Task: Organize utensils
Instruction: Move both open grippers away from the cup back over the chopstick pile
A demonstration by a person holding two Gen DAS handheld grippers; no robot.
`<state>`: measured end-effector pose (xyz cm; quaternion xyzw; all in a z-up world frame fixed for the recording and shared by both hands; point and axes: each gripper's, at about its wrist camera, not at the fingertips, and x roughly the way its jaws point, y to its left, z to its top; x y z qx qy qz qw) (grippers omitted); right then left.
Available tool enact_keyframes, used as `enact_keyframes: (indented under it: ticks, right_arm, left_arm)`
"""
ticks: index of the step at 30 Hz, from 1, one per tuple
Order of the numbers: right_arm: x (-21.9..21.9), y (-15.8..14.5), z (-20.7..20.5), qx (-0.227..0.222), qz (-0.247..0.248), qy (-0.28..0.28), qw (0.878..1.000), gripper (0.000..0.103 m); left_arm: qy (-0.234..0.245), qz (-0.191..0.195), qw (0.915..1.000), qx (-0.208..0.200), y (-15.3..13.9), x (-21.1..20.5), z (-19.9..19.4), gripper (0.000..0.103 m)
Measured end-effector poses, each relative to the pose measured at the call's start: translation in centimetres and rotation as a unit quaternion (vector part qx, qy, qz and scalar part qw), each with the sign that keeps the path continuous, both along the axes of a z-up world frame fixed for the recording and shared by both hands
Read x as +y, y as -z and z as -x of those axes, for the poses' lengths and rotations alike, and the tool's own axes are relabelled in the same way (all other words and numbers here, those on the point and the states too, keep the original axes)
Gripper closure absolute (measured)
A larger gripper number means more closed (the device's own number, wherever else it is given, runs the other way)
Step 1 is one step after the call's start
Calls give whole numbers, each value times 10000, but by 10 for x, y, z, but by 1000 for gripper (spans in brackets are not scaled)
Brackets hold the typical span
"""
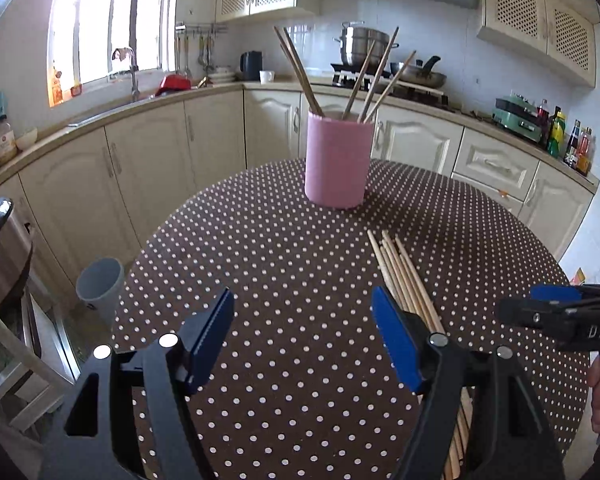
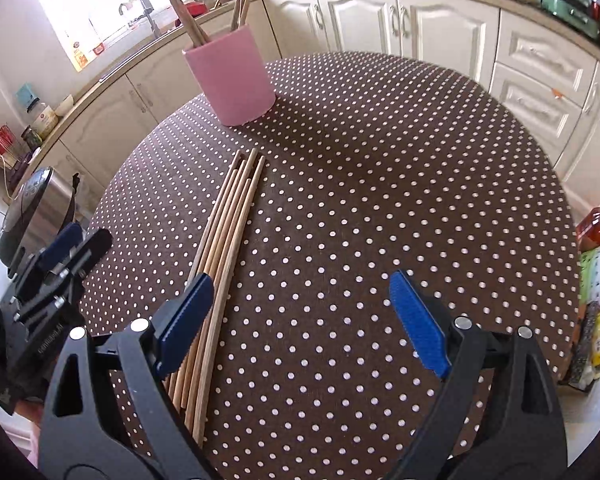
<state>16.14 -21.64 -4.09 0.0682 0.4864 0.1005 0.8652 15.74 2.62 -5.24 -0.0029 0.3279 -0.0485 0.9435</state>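
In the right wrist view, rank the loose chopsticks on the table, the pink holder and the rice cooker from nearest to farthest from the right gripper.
1. Loose chopsticks: a bundle lying flat beside the right gripper, passing under its left finger.
2. Rice cooker: off the table's left edge.
3. Pink holder: upright at the table's far side, with chopsticks in it.

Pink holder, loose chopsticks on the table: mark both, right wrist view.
pink holder [image 2: 236, 80], right wrist view, on its front wall.
loose chopsticks [image 2: 236, 208], right wrist view, on the middle of the bundle's shafts.

Bright window [image 1: 100, 20] glare at left, fisheye-bent edges, sharp centre
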Motion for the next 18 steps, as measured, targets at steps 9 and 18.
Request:
enact_keyframes:
  ticks: [9,18]
  right_arm:
    - [20,16,-18,164,243,-234,9993,15]
    - [54,30,-20,-65,764,-341,9965,15]
  left_arm:
    - [77,141,9993,346,19,2,-17,33]
    - [59,472,9972,571,26,10,-27,33]
